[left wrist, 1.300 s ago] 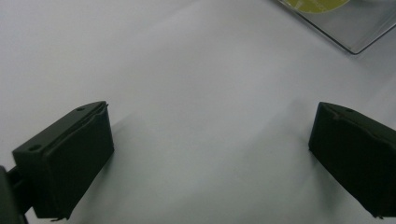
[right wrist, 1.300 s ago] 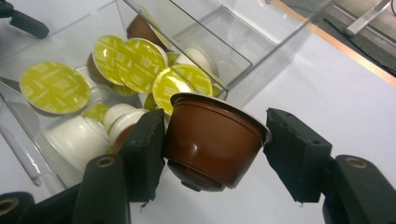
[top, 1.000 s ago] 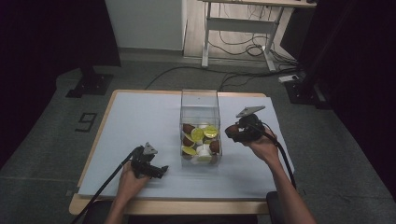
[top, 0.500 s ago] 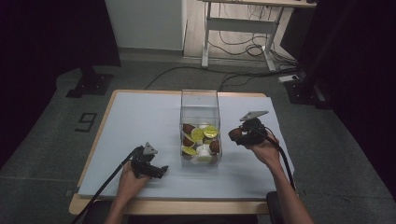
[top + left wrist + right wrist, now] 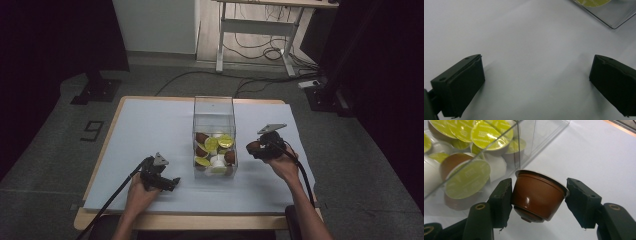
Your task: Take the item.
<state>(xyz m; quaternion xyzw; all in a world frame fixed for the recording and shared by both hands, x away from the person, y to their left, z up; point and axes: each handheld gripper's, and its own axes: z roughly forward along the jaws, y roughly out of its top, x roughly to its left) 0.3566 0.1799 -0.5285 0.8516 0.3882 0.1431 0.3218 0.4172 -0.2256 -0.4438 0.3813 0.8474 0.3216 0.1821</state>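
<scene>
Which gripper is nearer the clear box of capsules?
Right. The right gripper hangs just beside the clear box on its right, gripping a brown capsule. The left gripper rests on the table, farther off at its front left, jaws open.

Tools: two, left tool (image 5: 167,183) and right tool (image 5: 253,147)
Clear boxes: one, clear box (image 5: 214,116)
Brown capsules in a tool: one, brown capsule (image 5: 537,195)
Capsules in the box: several, green-lidded, brown and white, exact number unclear
Tabletops: one, tabletop (image 5: 150,130)
</scene>
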